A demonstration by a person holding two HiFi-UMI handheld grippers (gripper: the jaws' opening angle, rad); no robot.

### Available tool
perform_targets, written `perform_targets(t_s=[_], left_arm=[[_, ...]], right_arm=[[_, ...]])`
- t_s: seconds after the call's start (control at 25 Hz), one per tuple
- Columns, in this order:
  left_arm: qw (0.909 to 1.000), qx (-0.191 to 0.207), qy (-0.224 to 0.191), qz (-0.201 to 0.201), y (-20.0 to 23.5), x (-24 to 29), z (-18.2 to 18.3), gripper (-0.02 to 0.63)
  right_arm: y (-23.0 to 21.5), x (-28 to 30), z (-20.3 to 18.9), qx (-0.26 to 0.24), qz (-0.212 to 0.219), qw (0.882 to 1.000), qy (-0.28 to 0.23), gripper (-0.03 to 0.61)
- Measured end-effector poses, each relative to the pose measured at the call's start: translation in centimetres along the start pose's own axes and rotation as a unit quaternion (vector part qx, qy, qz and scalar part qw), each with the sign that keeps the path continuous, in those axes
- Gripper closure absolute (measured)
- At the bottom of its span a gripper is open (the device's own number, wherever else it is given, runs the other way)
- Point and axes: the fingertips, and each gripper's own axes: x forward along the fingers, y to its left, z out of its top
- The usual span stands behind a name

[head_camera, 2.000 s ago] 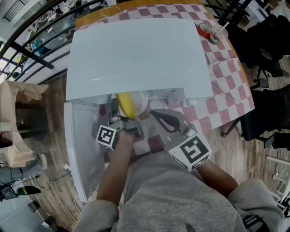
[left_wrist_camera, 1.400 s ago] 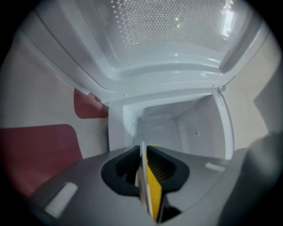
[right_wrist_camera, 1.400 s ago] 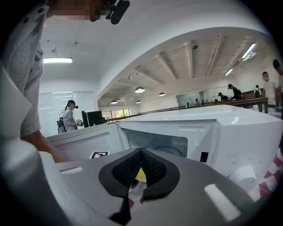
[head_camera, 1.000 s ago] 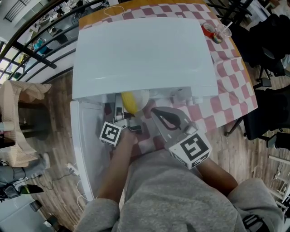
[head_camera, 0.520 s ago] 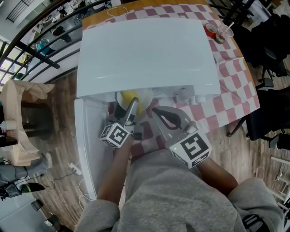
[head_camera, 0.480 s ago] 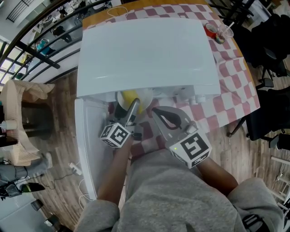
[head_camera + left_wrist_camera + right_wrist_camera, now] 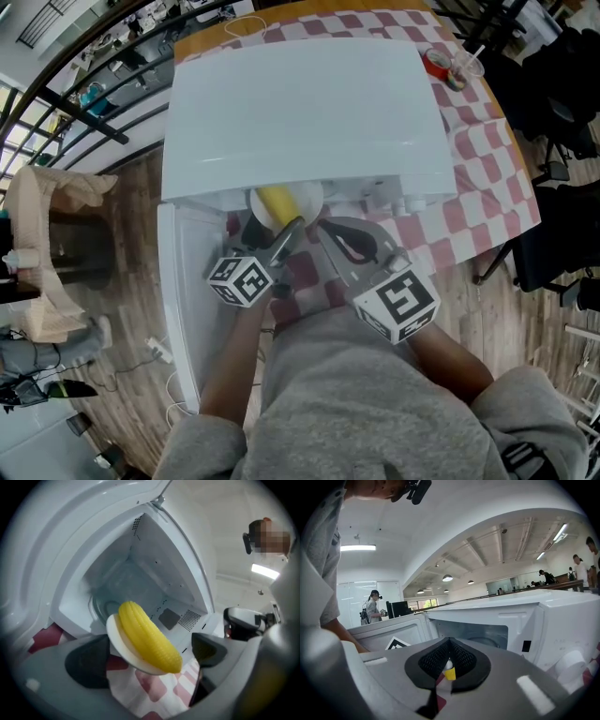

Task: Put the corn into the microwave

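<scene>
— Head view first: what's changed at the microwave [image 7: 300, 103]?
— The left gripper [image 7: 277, 227] has rolled over, and its jaws have just been opening. The corn [image 7: 275, 202] lies on a white plate [image 7: 309, 197] right at the microwave's mouth, tucked under its top edge. The door [image 7: 183, 291] hangs wide open to the microwave's left.

— And the left gripper view?
— The jaws are spread wide. The corn [image 7: 147, 637] and plate sit between them, but neither pad touches either one, so I'd call it a release. The plate is in front of the glass turntable [image 7: 101, 609]. Whether it rests fully inside the microwave or only on the threshold, I can't tell.

— Right gripper view?
— The right gripper [image 7: 449, 668] has its jaws closed together on nothing. It sits in front of the microwave and hasn't moved.

— So where does the task stand?
— Nearly done, I'd judge. The plate may need a nudge deeper toward the microwave's back wall. After that comes the door, if it's to be shut.
</scene>
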Motion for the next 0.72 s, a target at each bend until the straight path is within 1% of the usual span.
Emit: perform_targets(t_s=[0.08, 0.16, 0.24, 0.32, 0.4, 0.48, 0.6, 0.72], left_arm=[[0.9999, -0.010, -0.002, -0.006, -0.1, -0.1, 0.0, 0.081], [0.9995, -0.029, -0.010, -0.009, -0.1, -0.2, 0.3, 0.081], [0.9991, -0.038, -0.015, -0.010, -0.1, -0.1, 0.6, 0.081], [0.9991, -0.039, -0.015, -0.009, -0.1, -0.1, 0.7, 0.081], [0.9991, -0.040, -0.014, -0.008, -0.1, -0.1, 0.7, 0.081], [0.9992, -0.036, -0.012, -0.008, -0.1, -0.1, 0.7, 0.081], [0.9994, -0.032, -0.009, -0.007, -0.1, 0.1, 0.6, 0.081], [0.9995, -0.031, -0.009, -0.003, -0.1, 0.1, 0.6, 0.081]], right_arm=[[-0.6, 0.0, -0.6, 0.005, -0.011, 1.000, 0.006, 0.580], [-1.5, 0.3, -2.0, 0.005, -0.032, 0.999, 0.022, 0.578], [-2.7, 0.7, -4.3, 0.005, -0.055, 0.997, 0.052, 0.580], [-3.8, 1.3, -7.5, 0.010, -0.071, 0.993, 0.092, 0.578], [-4.1, 2.2, -10.8, 0.025, -0.065, 0.988, 0.135, 0.580], [-3.7, 3.4, -13.0, 0.037, -0.045, 0.984, 0.168, 0.578], [-2.6, 5.3, -14.1, 0.035, -0.018, 0.981, 0.191, 0.578], [-1.7, 6.5, -13.9, 0.039, -0.004, 0.980, 0.197, 0.578]])
